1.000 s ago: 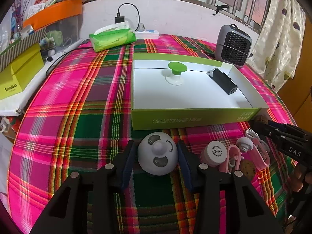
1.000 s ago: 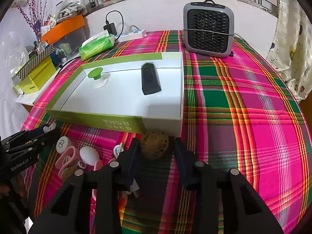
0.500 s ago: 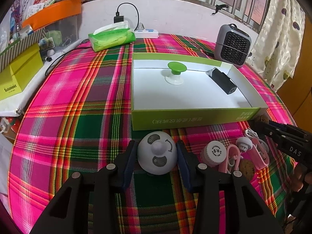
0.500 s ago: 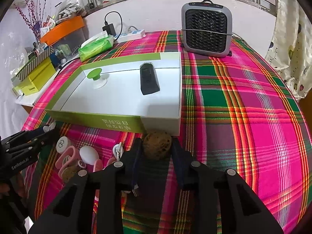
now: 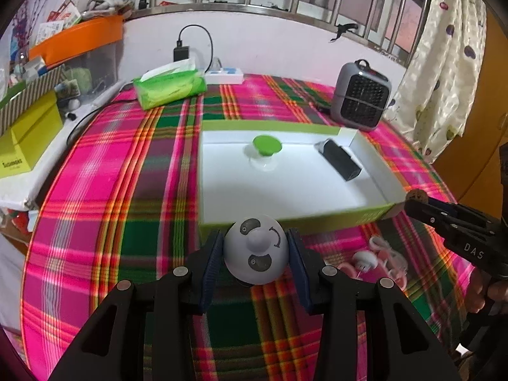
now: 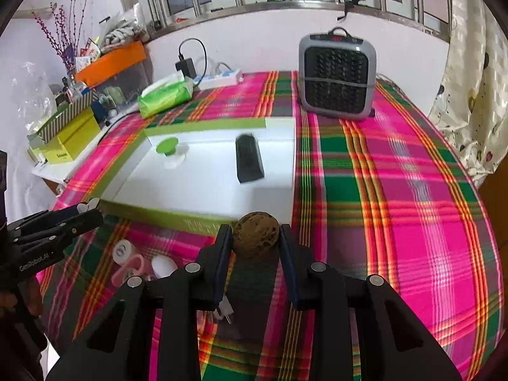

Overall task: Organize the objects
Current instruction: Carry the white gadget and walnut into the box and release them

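Note:
My left gripper (image 5: 255, 250) is shut on a white panda-face ball (image 5: 256, 249) and holds it above the cloth, just before the near wall of the green-rimmed white tray (image 5: 285, 222). My right gripper (image 6: 255, 239) is shut on a brown walnut (image 6: 256, 238), lifted at the tray's (image 6: 203, 219) near right corner. In the tray lie a green suction knob (image 5: 266, 146) and a black box (image 5: 341, 158). Loose on the cloth lie a white round cap (image 6: 122, 249), a pink clip (image 6: 130, 268) and a white plug with cable (image 5: 365, 258).
A grey heater (image 6: 338, 74) stands at the back right. A green tissue pack (image 5: 170, 87) and a white power strip (image 5: 225, 76) lie at the back. Yellow boxes (image 5: 28, 139) and an orange-lidded bin (image 5: 79, 39) stand left of the table.
Both grippers closed on their objects and lifted them off the cloth toward the tray; the ball and the walnut now ride higher against the tray's near wall.

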